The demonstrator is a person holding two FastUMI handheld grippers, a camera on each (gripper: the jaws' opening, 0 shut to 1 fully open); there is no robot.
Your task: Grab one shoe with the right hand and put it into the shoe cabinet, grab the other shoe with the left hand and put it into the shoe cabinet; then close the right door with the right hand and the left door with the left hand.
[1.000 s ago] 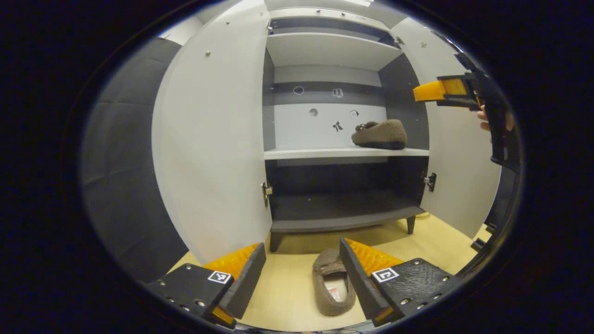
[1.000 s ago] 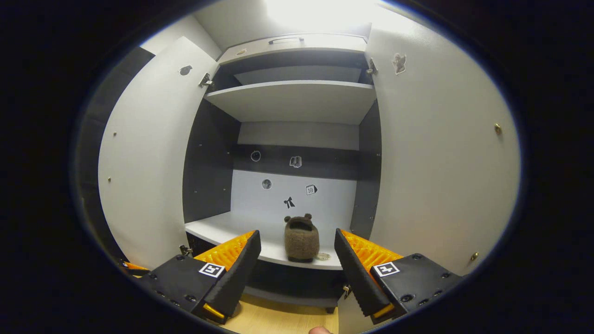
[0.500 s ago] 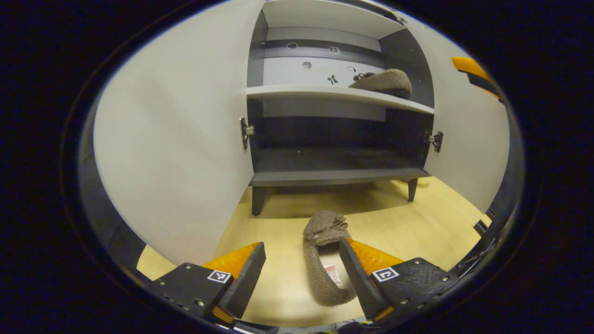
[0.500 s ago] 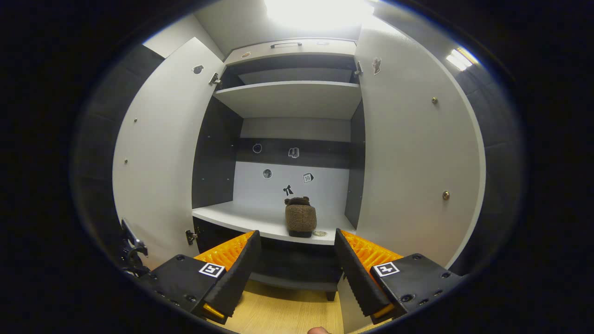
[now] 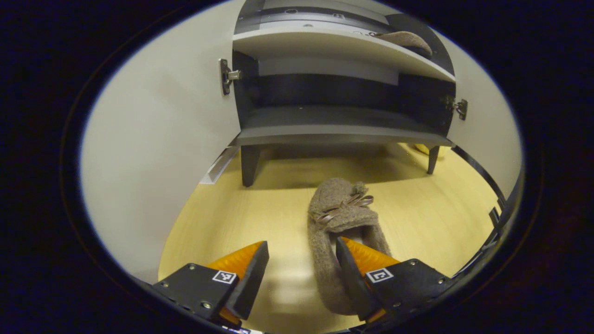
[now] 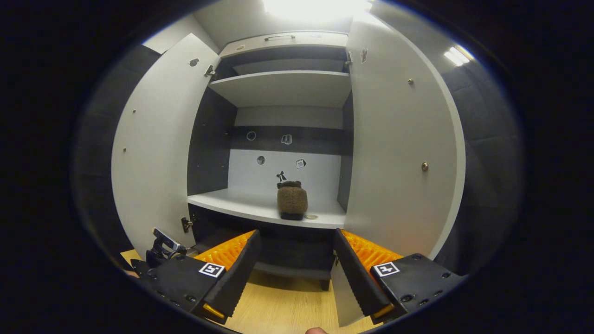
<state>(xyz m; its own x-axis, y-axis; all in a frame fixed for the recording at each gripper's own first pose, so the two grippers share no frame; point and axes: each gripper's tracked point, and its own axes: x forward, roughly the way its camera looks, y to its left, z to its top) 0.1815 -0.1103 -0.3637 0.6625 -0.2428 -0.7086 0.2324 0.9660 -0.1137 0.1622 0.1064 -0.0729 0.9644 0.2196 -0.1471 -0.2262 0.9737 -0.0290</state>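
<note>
In the left gripper view, the heel of the brown fuzzy slipper on the floor is hidden behind 1 finger of the left gripper. The second brown fuzzy slipper on the white middle shelf shows just its top above the shelf's front edge. In the right gripper view, the small stickers on the cabinet's back panel, above that slipper, are too small to make out.
</note>
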